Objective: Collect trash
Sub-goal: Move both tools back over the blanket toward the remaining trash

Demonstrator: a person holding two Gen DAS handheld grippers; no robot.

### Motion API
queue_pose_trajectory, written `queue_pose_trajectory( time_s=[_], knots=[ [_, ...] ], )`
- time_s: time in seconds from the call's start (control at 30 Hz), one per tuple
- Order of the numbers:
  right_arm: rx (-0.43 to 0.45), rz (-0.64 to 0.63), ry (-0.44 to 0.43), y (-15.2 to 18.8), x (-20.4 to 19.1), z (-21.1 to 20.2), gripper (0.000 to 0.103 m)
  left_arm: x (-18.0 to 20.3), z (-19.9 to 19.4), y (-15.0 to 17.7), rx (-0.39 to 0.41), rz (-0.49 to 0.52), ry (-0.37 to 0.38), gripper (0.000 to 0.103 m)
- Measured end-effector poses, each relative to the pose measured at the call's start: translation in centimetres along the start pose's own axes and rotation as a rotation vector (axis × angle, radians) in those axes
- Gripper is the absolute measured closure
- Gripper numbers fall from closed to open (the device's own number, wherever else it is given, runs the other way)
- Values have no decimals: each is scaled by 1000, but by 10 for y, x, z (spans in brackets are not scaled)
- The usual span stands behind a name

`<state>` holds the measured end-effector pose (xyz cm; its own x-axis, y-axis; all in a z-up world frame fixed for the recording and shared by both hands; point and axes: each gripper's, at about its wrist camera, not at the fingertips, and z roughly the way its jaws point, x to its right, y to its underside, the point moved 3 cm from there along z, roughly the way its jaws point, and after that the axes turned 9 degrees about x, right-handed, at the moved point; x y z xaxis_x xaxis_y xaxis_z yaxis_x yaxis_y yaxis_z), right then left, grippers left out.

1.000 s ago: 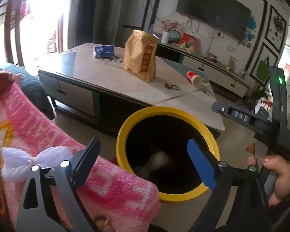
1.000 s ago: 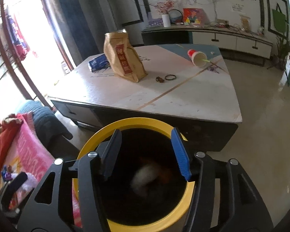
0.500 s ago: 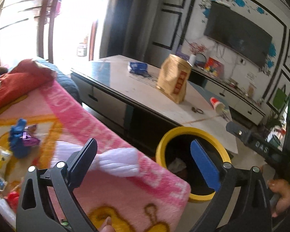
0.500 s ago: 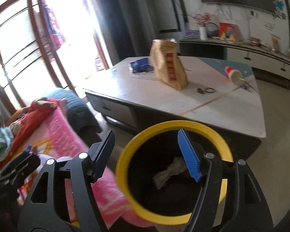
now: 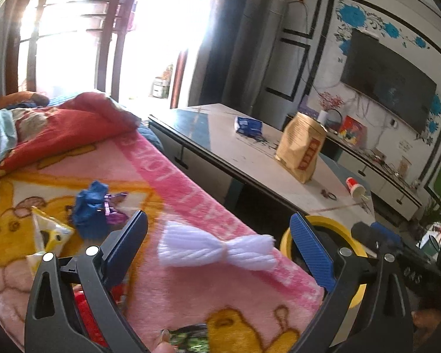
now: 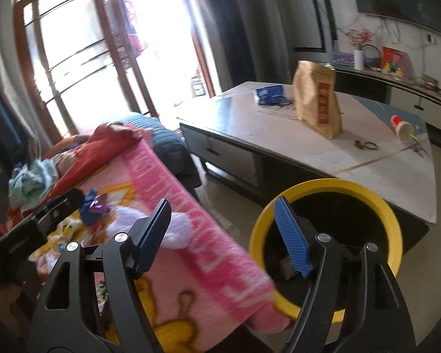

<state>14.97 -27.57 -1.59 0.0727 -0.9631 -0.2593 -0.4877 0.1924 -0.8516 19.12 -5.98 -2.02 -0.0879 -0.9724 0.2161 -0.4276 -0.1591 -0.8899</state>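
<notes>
A yellow-rimmed trash bin (image 6: 326,188) stands on the floor beside the sofa, with crumpled trash inside; its rim also shows in the left wrist view (image 5: 323,222). A white yarn bundle (image 5: 217,250) lies on the pink blanket (image 5: 191,294), between the open fingers of my left gripper (image 5: 220,247). A blue crumpled wrapper (image 5: 91,209) and a yellow wrapper (image 5: 48,235) lie to its left. My right gripper (image 6: 223,235) is open and empty above the blanket edge, left of the bin.
A low coffee table (image 6: 308,144) behind the bin carries a brown paper bag (image 6: 317,100), a blue packet (image 6: 269,94) and a tipped red cup (image 6: 401,126). Red and teal clothes (image 5: 44,123) lie piled on the sofa. A TV (image 5: 388,82) hangs on the far wall.
Both grippers swung left from over the bin toward the sofa blanket. The white crumpled piece that was falling now lies in the bin. The yarn bundle now sits between the left fingers.
</notes>
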Motion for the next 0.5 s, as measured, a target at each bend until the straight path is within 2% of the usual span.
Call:
queue_pose_trajectory(
  time_s=[0.5],
  knots=[
    [-108,-100,-141,41,-77,5,38,-72,-18,-1,26,-87,-136,8]
  ],
)
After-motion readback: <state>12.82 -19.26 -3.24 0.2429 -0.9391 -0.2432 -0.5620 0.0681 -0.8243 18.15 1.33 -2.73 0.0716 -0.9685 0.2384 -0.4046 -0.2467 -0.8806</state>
